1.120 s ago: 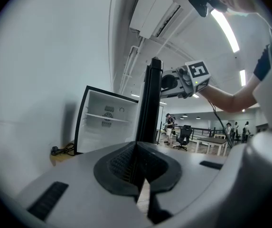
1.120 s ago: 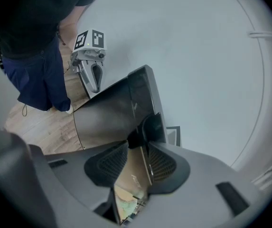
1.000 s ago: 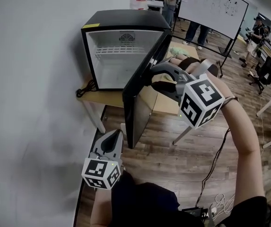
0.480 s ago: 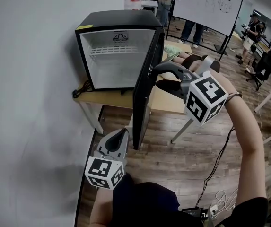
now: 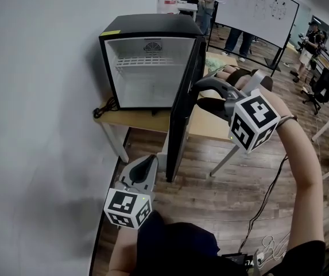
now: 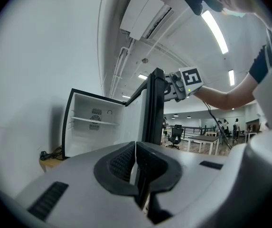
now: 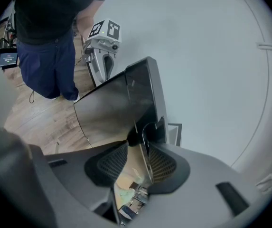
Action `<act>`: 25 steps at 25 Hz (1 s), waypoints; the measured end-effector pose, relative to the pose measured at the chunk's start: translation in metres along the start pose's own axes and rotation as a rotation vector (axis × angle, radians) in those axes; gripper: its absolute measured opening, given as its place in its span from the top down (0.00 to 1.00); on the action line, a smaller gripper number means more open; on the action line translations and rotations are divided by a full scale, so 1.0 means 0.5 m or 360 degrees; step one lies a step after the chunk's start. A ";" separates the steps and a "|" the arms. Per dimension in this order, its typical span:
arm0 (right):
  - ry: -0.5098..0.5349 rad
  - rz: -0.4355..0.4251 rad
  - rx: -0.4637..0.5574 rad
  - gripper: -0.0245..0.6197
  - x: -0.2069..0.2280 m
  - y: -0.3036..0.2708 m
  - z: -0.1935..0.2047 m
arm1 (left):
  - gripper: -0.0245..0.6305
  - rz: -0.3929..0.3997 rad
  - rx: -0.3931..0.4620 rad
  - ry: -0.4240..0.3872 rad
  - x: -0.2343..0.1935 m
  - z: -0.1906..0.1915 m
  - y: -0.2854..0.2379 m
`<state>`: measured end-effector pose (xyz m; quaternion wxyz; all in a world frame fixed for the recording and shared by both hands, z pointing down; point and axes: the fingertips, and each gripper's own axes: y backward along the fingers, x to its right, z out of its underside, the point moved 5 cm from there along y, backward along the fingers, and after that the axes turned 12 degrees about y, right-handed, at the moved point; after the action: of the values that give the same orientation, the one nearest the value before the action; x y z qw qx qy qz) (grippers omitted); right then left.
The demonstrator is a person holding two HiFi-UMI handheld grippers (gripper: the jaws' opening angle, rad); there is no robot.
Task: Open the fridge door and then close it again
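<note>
A black mini fridge (image 5: 153, 25) with an empty white inside stands on a small wooden table (image 5: 135, 119). Its door (image 5: 181, 114) stands swung out toward me, nearly edge-on. My right gripper (image 5: 200, 94) is at the door's upper part, and in the right gripper view its jaws (image 7: 138, 158) are shut on the door's edge (image 7: 117, 108). My left gripper (image 5: 147, 167) hangs low in front of the door's bottom corner, shut and holding nothing; its pads (image 6: 121, 163) meet in the left gripper view, where the fridge (image 6: 95, 122) shows beyond.
A white wall runs along the left. A black cable (image 5: 104, 107) lies on the table beside the fridge. A whiteboard (image 5: 262, 7) and standing people are at the back right. Cables (image 5: 256, 211) trail over the wooden floor.
The fridge door has swung a little wider, its lower corner shifting right. My right gripper went with it. The left gripper stayed low and shut.
</note>
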<state>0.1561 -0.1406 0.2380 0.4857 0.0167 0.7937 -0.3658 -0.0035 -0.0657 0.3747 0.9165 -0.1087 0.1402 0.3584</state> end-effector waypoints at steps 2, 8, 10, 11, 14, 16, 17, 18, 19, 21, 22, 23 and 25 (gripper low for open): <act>0.0011 0.0000 -0.0006 0.80 0.004 -0.006 -0.003 | 0.95 -0.0015 0.0010 -0.0001 -0.009 -0.004 0.006; 0.0024 0.0010 -0.0003 0.80 0.028 -0.030 -0.020 | 0.95 -0.0066 0.0016 0.0010 -0.035 -0.004 0.026; 0.0024 0.0008 -0.0011 0.80 0.037 -0.036 -0.026 | 0.95 -0.0079 0.0018 0.0015 -0.043 -0.006 0.032; 0.0024 0.0007 -0.0007 0.80 0.042 -0.039 -0.028 | 0.95 -0.0090 0.0020 0.0019 -0.048 -0.008 0.036; 0.0026 -0.0004 -0.0005 0.80 0.058 -0.053 -0.036 | 0.95 -0.0122 0.0029 0.0034 -0.064 -0.013 0.044; 0.0026 -0.0023 -0.0024 0.80 0.068 -0.064 -0.040 | 0.95 -0.0134 0.0029 0.0040 -0.075 -0.016 0.046; 0.0026 -0.0033 -0.0027 0.80 0.073 -0.069 -0.042 | 0.95 -0.0139 0.0030 0.0043 -0.081 -0.018 0.046; 0.0026 -0.0040 -0.0022 0.80 0.078 -0.075 -0.043 | 0.95 -0.0144 0.0031 0.0047 -0.085 -0.020 0.046; 0.0025 -0.0044 -0.0016 0.80 0.083 -0.079 -0.044 | 0.95 -0.0149 0.0033 0.0050 -0.089 -0.022 0.046; 0.0021 -0.0050 -0.0009 0.80 0.092 -0.089 -0.048 | 0.95 -0.0157 0.0036 0.0054 -0.098 -0.025 0.045; 0.0018 -0.0051 -0.0008 0.80 0.097 -0.094 -0.050 | 0.95 -0.0161 0.0038 0.0055 -0.103 -0.026 0.045; 0.0014 -0.0052 -0.0004 0.80 0.101 -0.100 -0.051 | 0.95 -0.0165 0.0040 0.0057 -0.108 -0.027 0.044; 0.0008 -0.0053 0.0006 0.80 0.109 -0.111 -0.053 | 0.95 -0.0175 0.0045 0.0061 -0.119 -0.030 0.041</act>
<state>0.0858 -0.1833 0.2338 0.4776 0.0054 0.7944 -0.3752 -0.0622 -0.0929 0.3786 0.9335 -0.1099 0.1566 0.3034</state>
